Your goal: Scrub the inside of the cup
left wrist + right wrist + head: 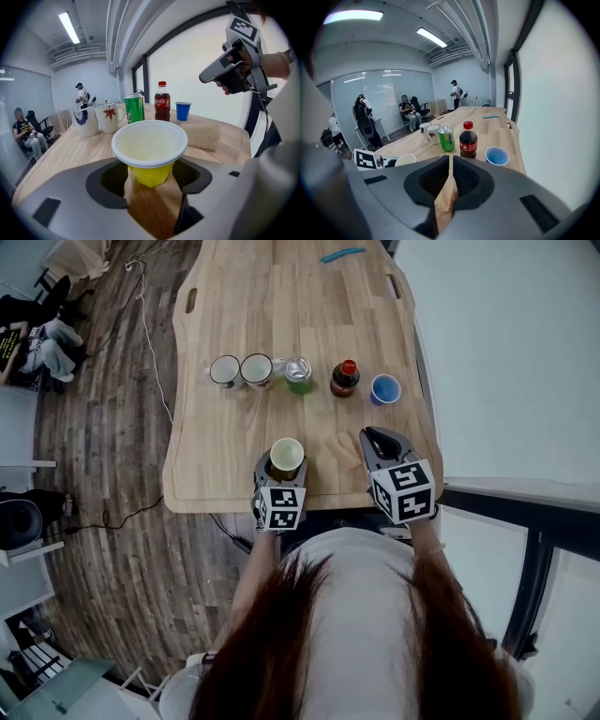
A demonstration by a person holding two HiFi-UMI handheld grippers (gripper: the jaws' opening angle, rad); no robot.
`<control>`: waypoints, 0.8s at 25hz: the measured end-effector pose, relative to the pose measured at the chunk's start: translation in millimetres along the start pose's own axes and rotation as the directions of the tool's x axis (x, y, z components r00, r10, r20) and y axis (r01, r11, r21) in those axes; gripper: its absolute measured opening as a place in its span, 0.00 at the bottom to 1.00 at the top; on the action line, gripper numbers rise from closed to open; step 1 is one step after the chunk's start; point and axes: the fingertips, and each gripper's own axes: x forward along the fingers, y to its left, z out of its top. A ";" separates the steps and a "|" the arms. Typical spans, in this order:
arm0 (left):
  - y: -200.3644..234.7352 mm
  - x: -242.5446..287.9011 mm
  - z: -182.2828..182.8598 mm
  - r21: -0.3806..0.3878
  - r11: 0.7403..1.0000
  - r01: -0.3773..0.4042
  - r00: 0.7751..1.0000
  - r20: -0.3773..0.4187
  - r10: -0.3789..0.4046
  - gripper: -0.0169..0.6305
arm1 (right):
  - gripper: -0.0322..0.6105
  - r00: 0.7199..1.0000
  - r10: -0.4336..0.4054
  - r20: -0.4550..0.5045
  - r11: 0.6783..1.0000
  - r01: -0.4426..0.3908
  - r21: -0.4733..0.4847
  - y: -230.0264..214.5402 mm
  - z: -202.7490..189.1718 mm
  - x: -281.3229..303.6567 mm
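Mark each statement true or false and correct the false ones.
1. The left claw grips the yellow cup. True.
2. The right claw holds the sponge. False: it is shut in the air; the sponge lies on the table.
3. The bottle stands between the can and the blue cup. True.
4. The yellow cup is full. False: it looks empty.
5. Three mugs stand on the table. False: two mugs.
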 end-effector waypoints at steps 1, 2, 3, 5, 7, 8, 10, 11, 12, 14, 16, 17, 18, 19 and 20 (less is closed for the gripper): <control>0.4 -0.3 -0.1 0.001 1.000 -0.003 1.000 0.000 0.003 0.48 | 0.11 1.000 0.006 -0.005 1.000 -0.006 0.002 0.6 -1.5 0.8; 0.9 -0.9 0.1 0.000 1.000 -0.006 1.000 0.002 0.006 0.48 | 0.11 1.000 0.012 -0.009 1.000 -0.012 0.006 1.4 -2.8 1.3; 1.2 -1.5 0.3 0.000 1.000 -0.007 1.000 0.004 0.007 0.47 | 0.11 1.000 0.019 -0.013 1.000 -0.019 0.010 2.2 -4.2 1.8; 1.3 -2.4 0.6 0.001 1.000 -0.006 1.000 0.010 0.006 0.47 | 0.11 0.999 0.032 -0.022 0.999 -0.032 0.018 3.8 -7.3 2.7; 0.7 -2.8 0.6 0.003 1.000 -0.002 1.000 0.013 0.002 0.46 | 0.11 0.999 0.040 -0.033 0.999 -0.039 0.023 4.9 -11.2 3.7; 0.4 -2.9 1.5 0.004 1.000 0.000 1.000 0.015 0.000 0.46 | 0.11 0.998 0.042 -0.039 0.999 -0.041 0.024 5.2 -13.3 4.4; 0.7 -3.7 6.4 0.011 1.000 0.003 1.000 0.023 -0.003 0.46 | 0.11 0.998 0.047 -0.052 0.999 -0.046 0.027 6.4 -17.6 6.0; 1.3 -4.3 10.1 0.016 1.000 0.003 1.000 0.028 -0.003 0.46 | 0.11 0.997 0.051 -0.059 0.998 -0.049 0.029 7.4 -20.0 6.7; 2.0 -5.0 14.2 0.022 1.000 0.002 0.999 0.035 -0.003 0.46 | 0.11 0.996 0.055 -0.066 0.998 -0.053 0.030 8.6 -22.5 7.4; 3.8 -6.7 23.8 0.032 0.999 -0.004 0.999 0.051 0.002 0.46 | 0.11 0.995 0.065 -0.079 0.998 -0.063 0.032 10.6 -27.8 8.5; 5.5 -9.7 33.2 0.039 0.999 -0.009 0.998 0.065 0.007 0.46 | 0.11 0.993 0.074 -0.093 0.997 -0.071 0.032 12.1 -33.0 9.7; 6.3 -11.9 37.5 0.042 0.999 -0.012 0.997 0.071 0.009 0.46 | 0.11 0.992 0.077 -0.100 0.997 -0.074 0.031 12.7 -35.5 10.5; 7.2 -14.4 41.6 0.046 0.999 -0.014 0.997 0.077 0.011 0.46 | 0.11 0.991 0.080 -0.107 0.997 -0.077 0.028 13.5 -37.8 11.3; 8.0 -16.9 45.5 0.049 0.999 -0.017 0.997 0.081 0.013 0.46 | 0.12 0.990 0.083 -0.113 0.996 -0.080 0.026 14.3 -39.9 12.2; 8.7 -19.3 49.2 0.050 0.999 -0.019 0.996 0.086 0.014 0.46 | 0.12 0.989 0.087 -0.118 0.996 -0.084 0.027 15.1 -42.0 13.1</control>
